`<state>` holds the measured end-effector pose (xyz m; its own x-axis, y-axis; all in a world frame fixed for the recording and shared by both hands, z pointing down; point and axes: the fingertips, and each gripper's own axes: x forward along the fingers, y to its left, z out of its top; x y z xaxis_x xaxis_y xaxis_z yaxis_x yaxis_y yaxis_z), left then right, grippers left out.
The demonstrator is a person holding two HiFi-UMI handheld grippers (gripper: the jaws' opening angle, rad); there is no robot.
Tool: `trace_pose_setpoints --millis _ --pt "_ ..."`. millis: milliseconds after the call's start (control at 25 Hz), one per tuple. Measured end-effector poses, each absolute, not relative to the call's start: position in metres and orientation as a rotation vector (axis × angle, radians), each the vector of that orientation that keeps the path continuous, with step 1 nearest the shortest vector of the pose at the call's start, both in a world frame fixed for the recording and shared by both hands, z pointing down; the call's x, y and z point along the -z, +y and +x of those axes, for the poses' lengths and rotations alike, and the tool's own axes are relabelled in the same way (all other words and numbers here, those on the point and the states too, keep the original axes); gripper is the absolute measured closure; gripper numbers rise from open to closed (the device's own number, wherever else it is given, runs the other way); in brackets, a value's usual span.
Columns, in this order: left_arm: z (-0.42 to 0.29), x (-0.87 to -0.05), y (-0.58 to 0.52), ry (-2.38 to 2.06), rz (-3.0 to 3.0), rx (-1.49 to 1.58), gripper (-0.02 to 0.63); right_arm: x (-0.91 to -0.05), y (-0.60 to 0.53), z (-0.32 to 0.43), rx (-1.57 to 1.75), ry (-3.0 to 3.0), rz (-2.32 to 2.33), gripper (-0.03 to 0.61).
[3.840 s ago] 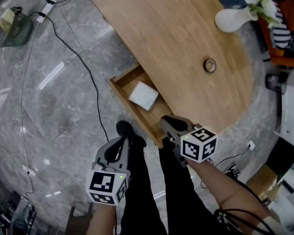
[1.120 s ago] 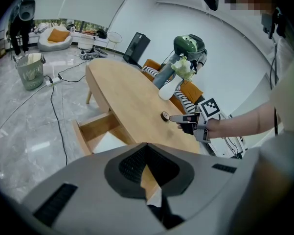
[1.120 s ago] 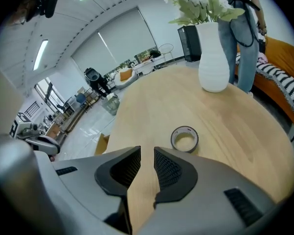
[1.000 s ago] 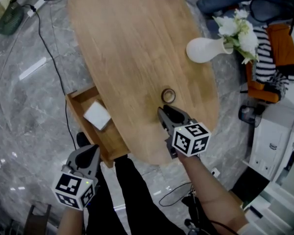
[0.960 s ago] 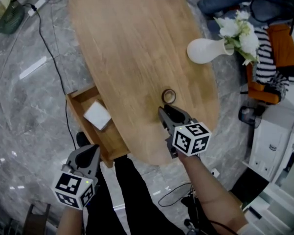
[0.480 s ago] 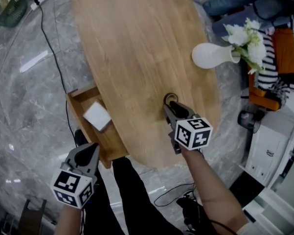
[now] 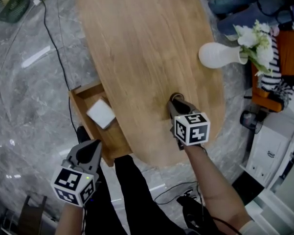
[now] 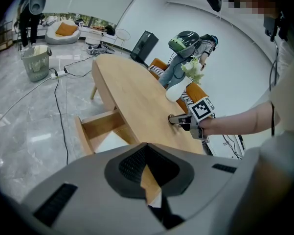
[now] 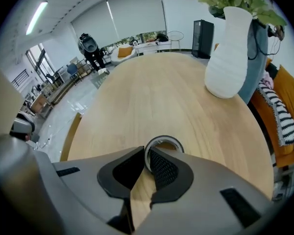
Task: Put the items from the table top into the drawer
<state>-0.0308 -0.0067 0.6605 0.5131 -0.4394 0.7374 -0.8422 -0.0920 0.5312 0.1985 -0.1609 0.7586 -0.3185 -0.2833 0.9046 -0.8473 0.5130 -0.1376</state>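
A small dark tape-like ring [image 9: 164, 142] lies on the oval wooden table [image 7: 137, 43], near its right side. My right gripper [image 9: 144, 154] points steeply down at it with one jaw inside the ring and one outside. The jaws have just been closing and now pinch the ring's near wall. From the head view the gripper [image 7: 175, 100] hides most of the ring. The drawer [image 7: 81, 107] stands open at the table's left, with a white square item [image 7: 101, 113] inside. My left gripper [image 7: 90, 149] hangs shut and empty below the drawer's front corner.
A white vase [image 7: 217, 55] with flowers stands on the table's right edge, beyond the ring. Black cables [image 7: 58, 58] run over the grey floor to the left. An orange chair [image 7: 279, 48] with striped cloth is at the right. The person's dark legs [image 7: 132, 195] stand beside the drawer.
The right gripper moved forward and down onto the ring, and its jaws closed round the ring's wall. The left gripper stayed about where it was.
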Motion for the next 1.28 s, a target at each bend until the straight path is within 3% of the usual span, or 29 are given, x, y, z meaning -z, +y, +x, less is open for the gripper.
trace_pose_setpoints --millis 1280 --pt "-0.075 -0.668 0.043 -1.056 1.744 -0.495 0.614 -0.737 -0.075 0.123 -0.835 -1.952 0.918 0.522"
